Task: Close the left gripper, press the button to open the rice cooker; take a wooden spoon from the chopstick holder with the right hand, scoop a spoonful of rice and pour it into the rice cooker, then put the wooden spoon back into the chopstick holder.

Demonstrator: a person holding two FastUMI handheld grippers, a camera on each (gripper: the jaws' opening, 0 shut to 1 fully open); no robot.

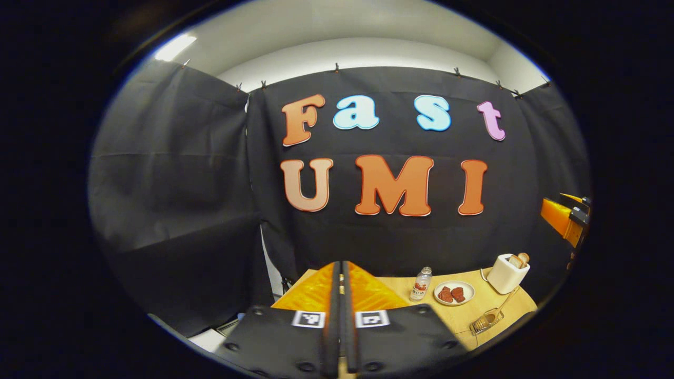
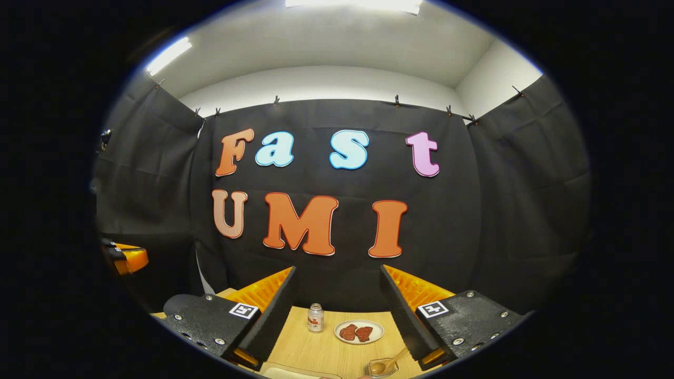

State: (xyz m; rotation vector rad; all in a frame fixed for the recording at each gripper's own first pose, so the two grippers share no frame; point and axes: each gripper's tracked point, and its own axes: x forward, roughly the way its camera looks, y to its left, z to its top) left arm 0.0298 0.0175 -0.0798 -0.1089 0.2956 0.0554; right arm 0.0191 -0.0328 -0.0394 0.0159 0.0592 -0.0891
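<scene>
My left gripper [image 1: 342,266] is shut, its two fingers pressed together with nothing between them, raised above the near edge of the wooden table [image 1: 474,308]. A wooden spoon [image 1: 505,304] leans out of a small chopstick holder [image 1: 484,322] at the table's right front. My right gripper [image 2: 338,268] is open and empty, held above the table [image 2: 310,347]. Just below its right finger stands the chopstick holder [image 2: 375,368], the wooden spoon [image 2: 394,360] in it. The right gripper [image 1: 566,217] appears at the far right of the left gripper view, and the left gripper [image 2: 125,258] at the far left of the right gripper view.
A small bottle [image 1: 421,284] [image 2: 315,318] stands at the back of the table. Beside it is a plate [image 1: 467,287] [image 2: 339,327] with two reddish pieces. A white toaster [image 1: 505,276] holding bread sits at the right. A pale tray edge [image 2: 295,371] lies at the bottom.
</scene>
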